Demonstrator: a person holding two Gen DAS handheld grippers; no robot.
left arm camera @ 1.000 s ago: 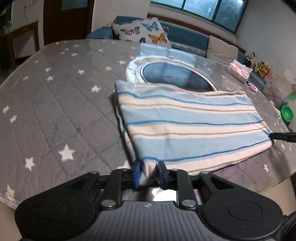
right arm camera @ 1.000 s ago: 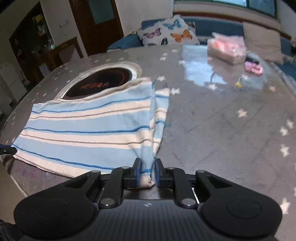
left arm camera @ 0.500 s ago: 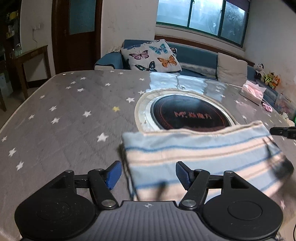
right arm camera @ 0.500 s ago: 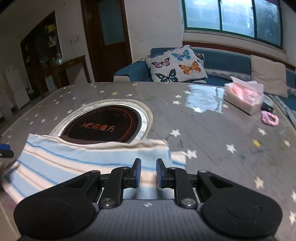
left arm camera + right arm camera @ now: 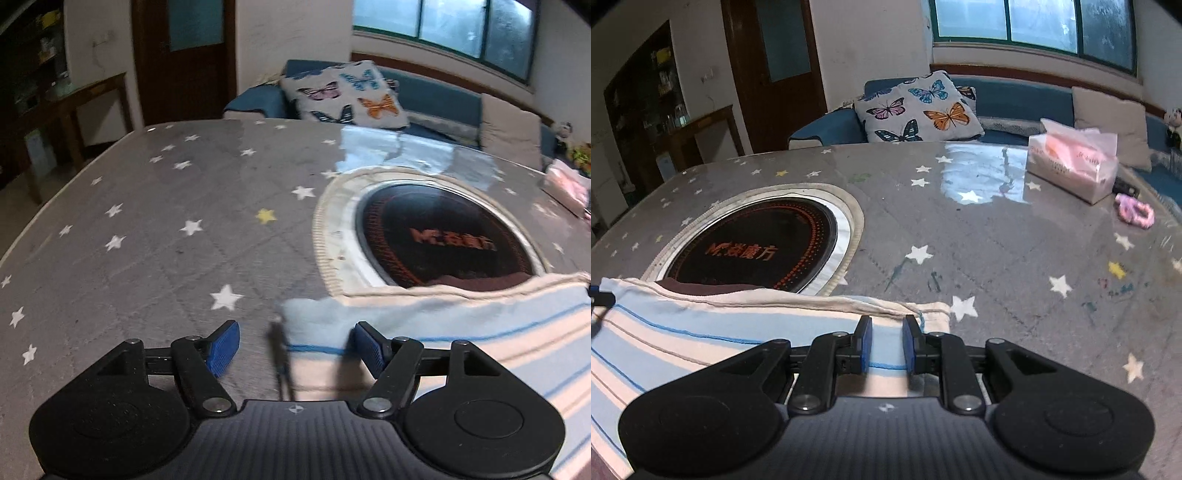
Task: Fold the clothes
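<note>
The striped cloth (image 5: 713, 332) lies folded on the near edge of the bench (image 5: 997, 236), its far hem overlapping the rim of the round hob (image 5: 757, 247) set into the top. The left claw (image 5: 291, 347) is spread wide and holds nothing; its right finger sits over the cloth's left corner. The right claw (image 5: 886, 347) is open only a little, straddling the right corner without pinching it, as far as I can judge. If a finger drags while pulling away, the top layer could slide and spoil the fold. The bench is grey with stars; tissues (image 5: 1071, 166) and a pink tie (image 5: 1136, 214) lie beyond, a sofa and butterfly cushion (image 5: 916, 110) behind.
</note>
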